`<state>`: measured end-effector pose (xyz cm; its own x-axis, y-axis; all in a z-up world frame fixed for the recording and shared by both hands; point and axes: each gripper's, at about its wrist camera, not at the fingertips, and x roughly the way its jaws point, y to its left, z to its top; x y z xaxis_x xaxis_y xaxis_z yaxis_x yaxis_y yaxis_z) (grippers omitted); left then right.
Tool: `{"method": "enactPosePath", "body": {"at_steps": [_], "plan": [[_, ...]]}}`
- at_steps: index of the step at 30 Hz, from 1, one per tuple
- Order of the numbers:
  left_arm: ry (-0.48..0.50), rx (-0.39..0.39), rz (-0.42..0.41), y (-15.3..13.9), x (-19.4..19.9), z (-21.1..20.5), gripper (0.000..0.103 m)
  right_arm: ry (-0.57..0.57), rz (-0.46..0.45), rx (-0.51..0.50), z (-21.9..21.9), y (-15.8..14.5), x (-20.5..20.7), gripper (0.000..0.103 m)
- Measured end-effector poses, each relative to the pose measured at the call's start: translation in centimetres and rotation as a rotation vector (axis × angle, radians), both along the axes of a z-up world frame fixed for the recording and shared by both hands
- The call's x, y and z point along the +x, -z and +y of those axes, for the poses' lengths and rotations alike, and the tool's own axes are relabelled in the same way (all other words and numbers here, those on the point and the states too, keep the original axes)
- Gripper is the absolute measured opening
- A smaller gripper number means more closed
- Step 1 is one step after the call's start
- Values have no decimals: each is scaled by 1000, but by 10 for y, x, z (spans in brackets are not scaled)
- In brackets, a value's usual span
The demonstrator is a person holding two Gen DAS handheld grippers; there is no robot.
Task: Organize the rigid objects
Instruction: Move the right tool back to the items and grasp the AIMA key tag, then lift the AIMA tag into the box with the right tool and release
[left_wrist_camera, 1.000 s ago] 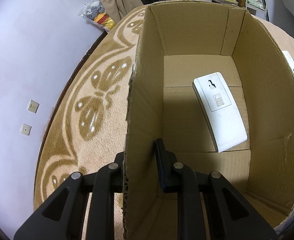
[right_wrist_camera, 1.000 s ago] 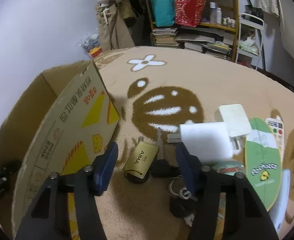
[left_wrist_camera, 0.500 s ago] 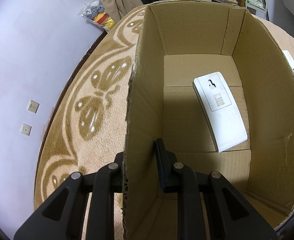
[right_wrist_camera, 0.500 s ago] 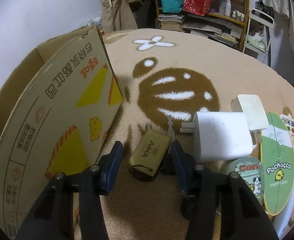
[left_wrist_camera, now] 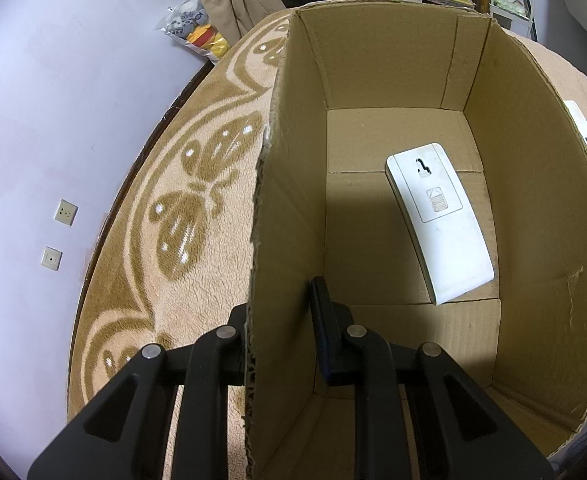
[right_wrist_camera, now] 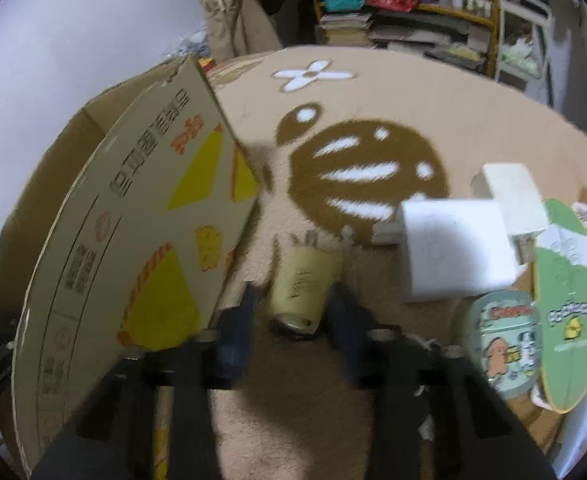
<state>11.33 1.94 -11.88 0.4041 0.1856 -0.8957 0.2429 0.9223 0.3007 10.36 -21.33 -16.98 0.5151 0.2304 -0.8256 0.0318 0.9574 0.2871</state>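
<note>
The left gripper (left_wrist_camera: 281, 332) is clenched on the left wall of the cardboard box (left_wrist_camera: 293, 184), which holds a white remote (left_wrist_camera: 441, 224). The right gripper (right_wrist_camera: 293, 312) has its jaws released, straddling a tan key tag (right_wrist_camera: 301, 284) on the rug (right_wrist_camera: 373, 100) beside a white charger (right_wrist_camera: 453, 252).

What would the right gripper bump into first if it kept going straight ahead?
Most likely the gold key tag. It already lies between the open fingers of the right gripper, on the rug. The picture is blurred, so I cannot tell whether the fingers touch it yet.
</note>
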Motion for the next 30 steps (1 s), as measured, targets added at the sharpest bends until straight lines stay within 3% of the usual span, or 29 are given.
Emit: {"method": "enactPosePath", "body": {"at_steps": [14, 18, 30], "plan": [[-1, 1, 3, 0, 1, -1, 19, 36, -34, -79, 18, 9, 4, 37], [2, 5, 1, 0, 1, -1, 19, 20, -33, -148, 28, 8, 2, 34], [1, 6, 3, 0, 1, -1, 19, 97, -56, -52, 10, -13, -12, 31]]}}
